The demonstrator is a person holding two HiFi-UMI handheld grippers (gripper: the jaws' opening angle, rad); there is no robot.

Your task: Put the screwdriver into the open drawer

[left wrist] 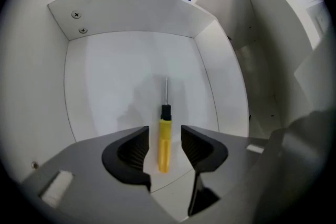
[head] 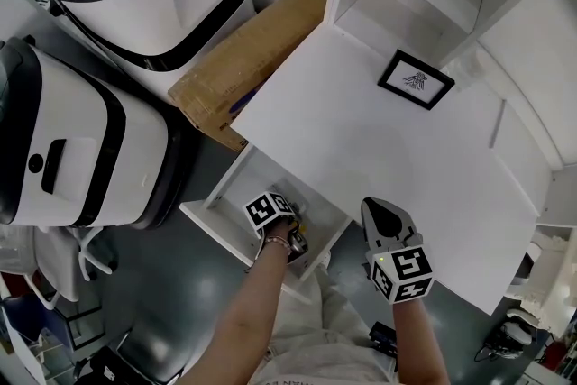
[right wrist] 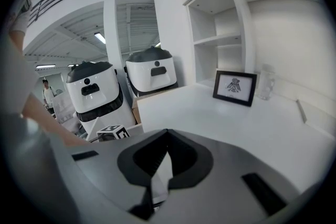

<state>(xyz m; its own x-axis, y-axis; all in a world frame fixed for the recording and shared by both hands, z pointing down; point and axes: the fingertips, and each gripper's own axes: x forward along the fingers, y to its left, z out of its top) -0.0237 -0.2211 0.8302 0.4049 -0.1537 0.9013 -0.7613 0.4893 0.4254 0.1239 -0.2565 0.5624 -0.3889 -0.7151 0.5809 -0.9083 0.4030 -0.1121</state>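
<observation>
From the head view, the left gripper reaches steeply down into the open drawer, which suits setting a tool on its floor. The right gripper hovers above the desk, just beside the drawer. In the left gripper view, the screwdriver lies flat on the drawer floor between parted jaws, with a gap on either side of its yellow handle, so it looks let go. In the right gripper view, the jaws meet at the tips and hold nothing.
</observation>
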